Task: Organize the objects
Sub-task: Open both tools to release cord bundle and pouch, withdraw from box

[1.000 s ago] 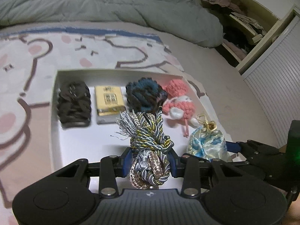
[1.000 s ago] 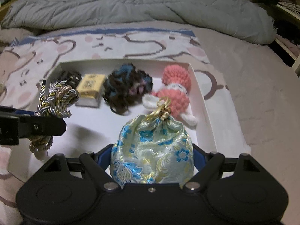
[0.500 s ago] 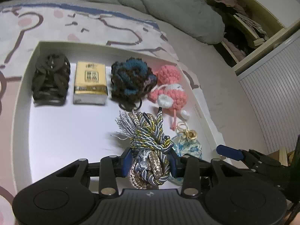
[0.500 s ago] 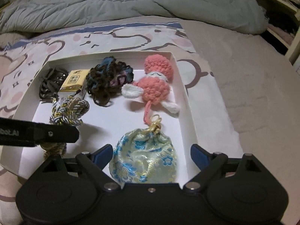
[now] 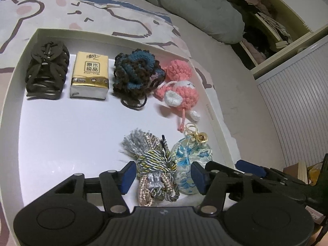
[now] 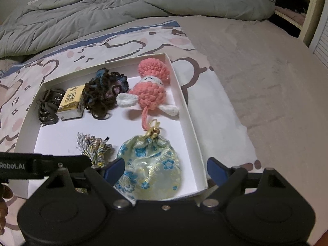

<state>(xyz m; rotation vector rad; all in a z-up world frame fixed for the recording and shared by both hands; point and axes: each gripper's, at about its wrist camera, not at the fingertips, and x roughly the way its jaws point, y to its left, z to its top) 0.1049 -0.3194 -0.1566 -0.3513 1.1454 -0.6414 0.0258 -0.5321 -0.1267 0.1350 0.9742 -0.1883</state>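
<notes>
Both bundles now lie in the white box (image 5: 18, 94): the cord bundle (image 5: 155, 168) just left of the flowered pouch (image 6: 149, 164). Your left claw (image 5: 162, 176) is opening around the cord, pads off. Your right claw (image 6: 166, 170) stands wide, closing slightly, clear of the pouch. Lift both straight up without snagging anything.

The left gripper (image 5: 163, 176) points steeply downward, its jaws opening, both blue pads clear of what lies between them. The right gripper (image 6: 165, 169) also tilts steeply down, jaws closing yet spread wide, pressing on nothing. They sit close together, side by side.
</notes>
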